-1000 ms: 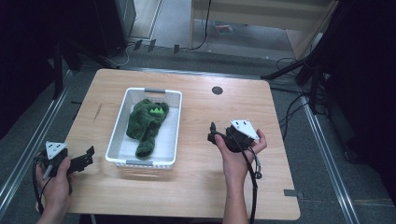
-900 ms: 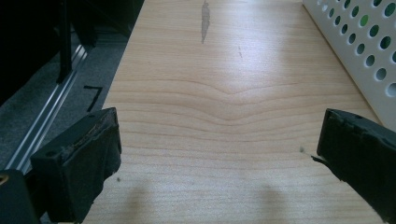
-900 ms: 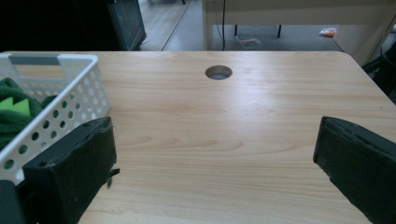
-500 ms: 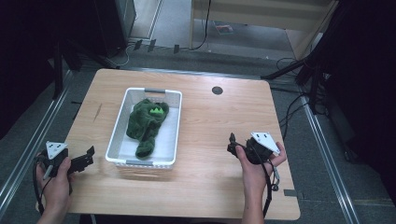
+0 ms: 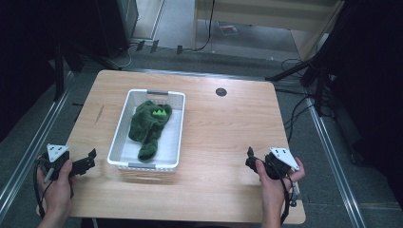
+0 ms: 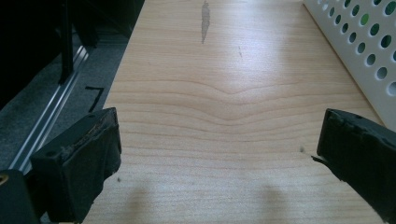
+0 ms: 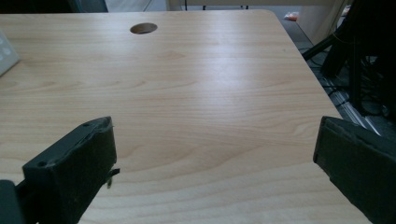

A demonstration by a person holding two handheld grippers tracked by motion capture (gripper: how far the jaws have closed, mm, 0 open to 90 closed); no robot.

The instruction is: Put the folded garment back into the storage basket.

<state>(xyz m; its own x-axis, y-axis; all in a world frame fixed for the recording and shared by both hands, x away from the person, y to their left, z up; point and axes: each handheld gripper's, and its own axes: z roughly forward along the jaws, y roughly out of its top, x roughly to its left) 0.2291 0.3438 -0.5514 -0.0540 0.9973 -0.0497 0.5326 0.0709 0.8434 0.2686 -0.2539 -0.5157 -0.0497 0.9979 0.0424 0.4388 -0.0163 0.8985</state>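
A white perforated basket (image 5: pixel 178 128) stands on the wooden table (image 5: pixel 223 128), left of the middle. Inside it lies a dark green plush or cloth item (image 5: pixel 147 126) with a lighter green patch. My left gripper (image 5: pixel 88 160) rests near the table's front left corner, just left of the basket, open with nothing between its jaws (image 6: pixel 219 140). The basket's wall (image 6: pixel 369 46) rises at its upper right. My right gripper (image 5: pixel 249 159) sits low near the front right of the table, well apart from the basket, open and empty over bare wood (image 7: pixel 215 149).
A round cable hole (image 5: pixel 221 91) (image 7: pixel 143 28) is in the tabletop at the back. A basket corner (image 7: pixel 7 51) shows far left in the right gripper view. Metal rails (image 5: pixel 28 156) run along the floor beside the table, and cables (image 5: pixel 299 114) lie at the right.
My right gripper has pulled back from the middle of the table toward the near right edge. The left gripper and the basket have stayed where they were.
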